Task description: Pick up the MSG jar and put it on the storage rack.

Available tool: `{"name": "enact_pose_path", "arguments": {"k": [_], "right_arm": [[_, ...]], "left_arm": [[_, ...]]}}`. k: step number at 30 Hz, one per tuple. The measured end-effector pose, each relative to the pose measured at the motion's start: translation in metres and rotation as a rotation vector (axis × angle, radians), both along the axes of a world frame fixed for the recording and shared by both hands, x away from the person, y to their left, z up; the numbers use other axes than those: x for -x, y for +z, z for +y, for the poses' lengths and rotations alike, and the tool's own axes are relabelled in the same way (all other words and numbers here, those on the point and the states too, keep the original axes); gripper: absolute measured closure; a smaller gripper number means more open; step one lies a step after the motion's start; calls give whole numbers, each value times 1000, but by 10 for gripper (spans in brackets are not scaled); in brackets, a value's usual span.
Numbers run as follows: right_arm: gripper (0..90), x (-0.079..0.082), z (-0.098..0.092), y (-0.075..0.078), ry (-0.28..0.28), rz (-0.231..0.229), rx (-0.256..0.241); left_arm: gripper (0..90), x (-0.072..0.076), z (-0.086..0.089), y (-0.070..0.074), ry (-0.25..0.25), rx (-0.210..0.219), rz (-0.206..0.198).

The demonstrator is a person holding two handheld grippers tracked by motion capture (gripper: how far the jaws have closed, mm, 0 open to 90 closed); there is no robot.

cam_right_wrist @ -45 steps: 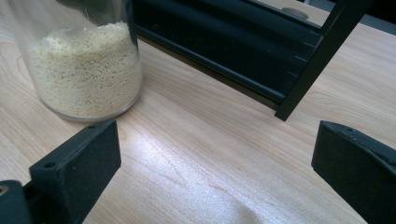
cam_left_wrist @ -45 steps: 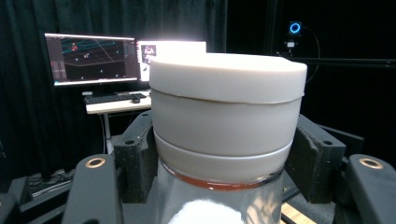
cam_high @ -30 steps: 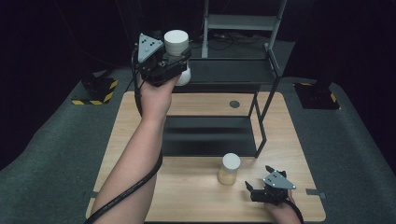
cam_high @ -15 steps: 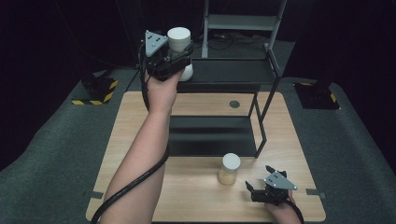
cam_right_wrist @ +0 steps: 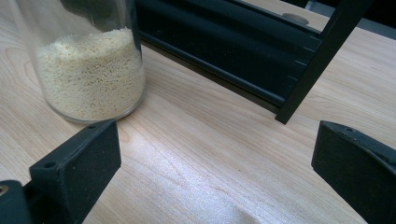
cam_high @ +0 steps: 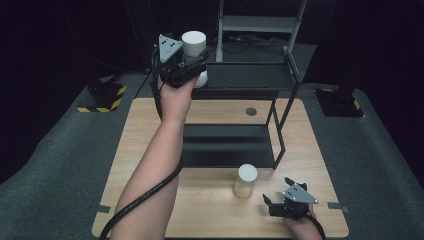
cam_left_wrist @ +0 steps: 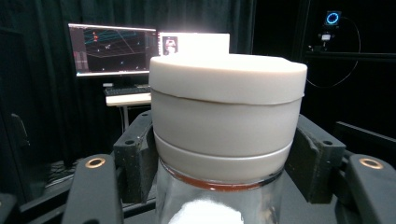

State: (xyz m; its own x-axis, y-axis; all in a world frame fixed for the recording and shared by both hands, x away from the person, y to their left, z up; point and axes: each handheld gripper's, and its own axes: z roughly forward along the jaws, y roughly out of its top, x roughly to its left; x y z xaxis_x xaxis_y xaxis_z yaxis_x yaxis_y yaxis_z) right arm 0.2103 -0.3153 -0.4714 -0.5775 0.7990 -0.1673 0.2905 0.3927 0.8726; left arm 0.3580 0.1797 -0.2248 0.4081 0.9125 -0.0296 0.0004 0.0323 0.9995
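While the left gripper (cam_high: 186, 64) is raised over the far left end of the black shelf rack (cam_high: 250, 75), its jaws are clamped on a glass jar (cam_high: 194, 52) with a white screw lid, held upright just below the lid. From the left gripper view the lid (cam_left_wrist: 228, 79) and its white collar take up most of the frame; under them a strip of clear glass shows a reddish line and a pale patch, but what the jar holds cannot be made out. The high view hides most of that jar's body behind the gripper and hand.

A second white-lidded jar (cam_high: 245, 181) stands on the wooden table (cam_high: 140, 145), just in front of the rack's lower shelf. The right gripper view shows its contents plainly: fine pale-yellow grains (cam_right_wrist: 91, 74) filling the lower part, the top of the jar cut off by the frame. The right gripper (cam_high: 282, 197) rests low on the table near that jar, jaws spread wide apart with nothing between them.
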Motion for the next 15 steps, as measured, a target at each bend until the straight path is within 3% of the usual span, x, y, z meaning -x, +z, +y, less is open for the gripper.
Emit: {"name": "enact_pose_path", "arguments": {"k": [15], "right_arm": [[3,0,0,0,-1,1,1]], "left_arm": [[341,0,0,-5,-3,4,-13]]}}
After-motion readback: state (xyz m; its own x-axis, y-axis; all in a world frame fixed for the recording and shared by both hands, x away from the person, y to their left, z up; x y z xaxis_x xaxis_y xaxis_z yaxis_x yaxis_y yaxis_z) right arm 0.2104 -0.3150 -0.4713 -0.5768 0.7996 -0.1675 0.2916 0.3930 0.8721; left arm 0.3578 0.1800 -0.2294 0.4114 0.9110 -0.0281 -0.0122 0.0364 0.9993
